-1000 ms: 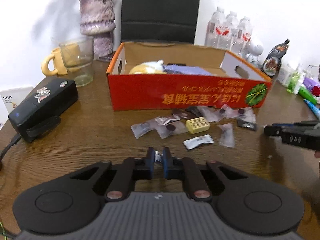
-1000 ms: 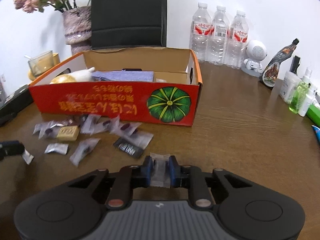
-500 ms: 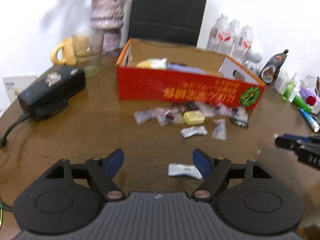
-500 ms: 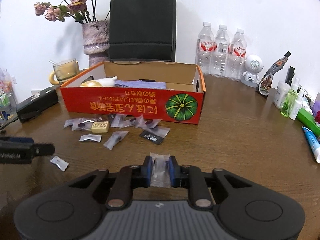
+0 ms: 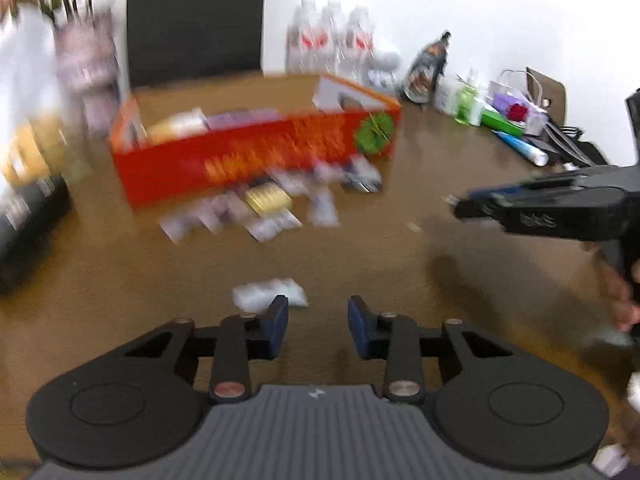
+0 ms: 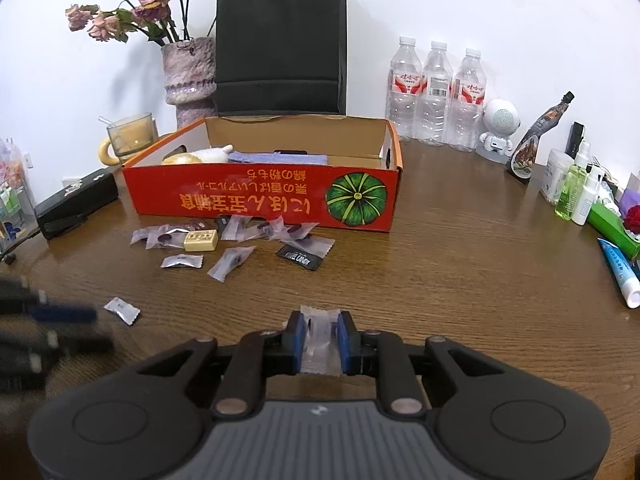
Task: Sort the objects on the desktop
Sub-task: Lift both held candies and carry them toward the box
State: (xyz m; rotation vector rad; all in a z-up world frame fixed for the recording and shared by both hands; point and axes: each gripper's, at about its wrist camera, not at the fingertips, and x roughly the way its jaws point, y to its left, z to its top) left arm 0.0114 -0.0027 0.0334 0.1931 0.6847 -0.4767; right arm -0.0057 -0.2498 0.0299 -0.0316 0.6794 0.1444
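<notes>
The brown wooden table shows fine grain under a soft sheen. The red cardboard box looks matt, raw brown inside. The clear crinkled plastic candy wrapper glints between matt black plastic arms.

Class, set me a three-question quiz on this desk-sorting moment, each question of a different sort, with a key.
1. True or false: the right gripper is shut on a clear wrapped sweet.
2. Multiple choice: the small white sweet lying apart from the pile is (a) inside the red box, (b) on the table, (c) held in the left gripper.
3. Fill in: the left gripper is ____.

Key: 1 true; 2 b, it lies on the table, in front of the red box; 3 open.
</notes>
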